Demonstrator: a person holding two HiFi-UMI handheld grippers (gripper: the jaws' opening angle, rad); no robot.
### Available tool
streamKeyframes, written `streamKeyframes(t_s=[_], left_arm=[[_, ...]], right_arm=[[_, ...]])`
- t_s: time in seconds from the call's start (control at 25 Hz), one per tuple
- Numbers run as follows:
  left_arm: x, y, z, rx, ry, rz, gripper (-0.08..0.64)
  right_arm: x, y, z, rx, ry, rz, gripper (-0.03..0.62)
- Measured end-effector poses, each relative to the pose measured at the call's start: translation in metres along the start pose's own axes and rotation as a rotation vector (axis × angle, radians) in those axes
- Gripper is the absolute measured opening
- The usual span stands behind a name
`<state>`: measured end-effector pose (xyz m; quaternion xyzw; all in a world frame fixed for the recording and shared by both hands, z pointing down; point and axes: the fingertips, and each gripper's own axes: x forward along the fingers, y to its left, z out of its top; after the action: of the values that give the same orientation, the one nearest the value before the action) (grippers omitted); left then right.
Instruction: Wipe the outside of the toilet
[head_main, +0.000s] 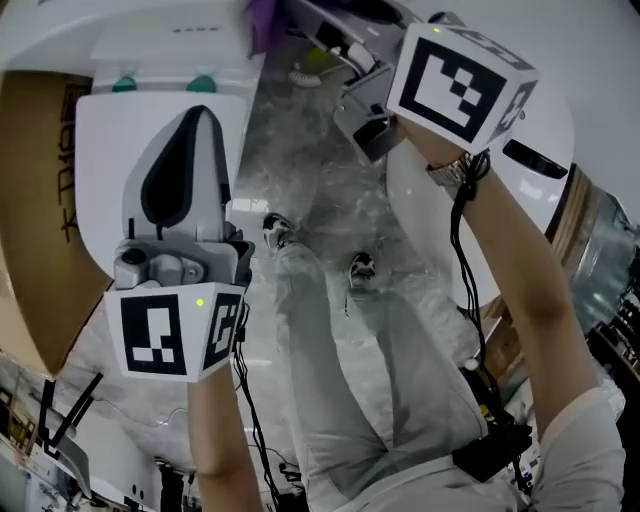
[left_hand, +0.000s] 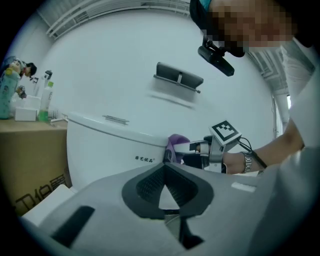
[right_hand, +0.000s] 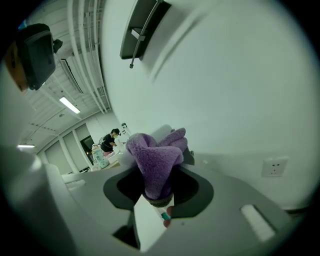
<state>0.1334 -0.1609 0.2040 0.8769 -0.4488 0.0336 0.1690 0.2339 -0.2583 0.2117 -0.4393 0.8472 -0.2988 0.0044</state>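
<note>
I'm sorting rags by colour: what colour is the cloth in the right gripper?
Purple. The cloth, clamped in the right gripper, shows best in the right gripper view.

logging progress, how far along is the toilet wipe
Nothing shows as finished: no streaks tell wiped from unwiped. In hand: the right gripper is shut on the purple cloth, held at a top corner of the tank. The left gripper is shut and empty over the closed lid. Likely left: the tank front, the lid and the bowl sides.

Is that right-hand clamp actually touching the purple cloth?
Touching. The right gripper view shows the right gripper with its jaws shut on the purple cloth.
</note>
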Motion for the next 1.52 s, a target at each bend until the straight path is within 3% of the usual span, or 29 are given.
streamKeyframes(t_s=[0.16, 0.32, 0.52, 0.76, 0.88, 1.08, 1.52], left_arm=[[0.013, 0.009, -0.029, -0.020, -0.031, 0.046, 0.006], [0.031, 0.005, -0.058, -0.014, -0.034, -0.012, 0.006], [0.049, -0.002, -0.067, 0.008, -0.089, -0.079, 0.006], [0.065, 0.014, -0.091, 0.009, -0.089, -0.044, 0.006], [0.068, 0.024, -0.095, -0.002, -0.135, -0.052, 0.006], [0.074, 0.023, -0.108, 0.034, -0.176, -0.071, 0.006], [0.081, 0.014, -0.126, 0.015, -0.194, -0.110, 0.006]], right_arm=[[0.010, -0.008, -0.012, -0.041, -0.074, 0.034, 0.137], [0.014, -0.021, -0.030, -0.129, -0.099, 0.044, 0.137], [0.020, -0.037, -0.046, -0.193, -0.148, 0.086, 0.137], [0.031, -0.053, -0.066, -0.205, -0.234, 0.150, 0.135], [0.035, -0.059, -0.076, -0.253, -0.266, 0.149, 0.135], [0.038, -0.064, -0.090, -0.320, -0.264, 0.176, 0.135], [0.061, -0.110, -0.163, -0.304, -0.188, 0.159, 0.135]])
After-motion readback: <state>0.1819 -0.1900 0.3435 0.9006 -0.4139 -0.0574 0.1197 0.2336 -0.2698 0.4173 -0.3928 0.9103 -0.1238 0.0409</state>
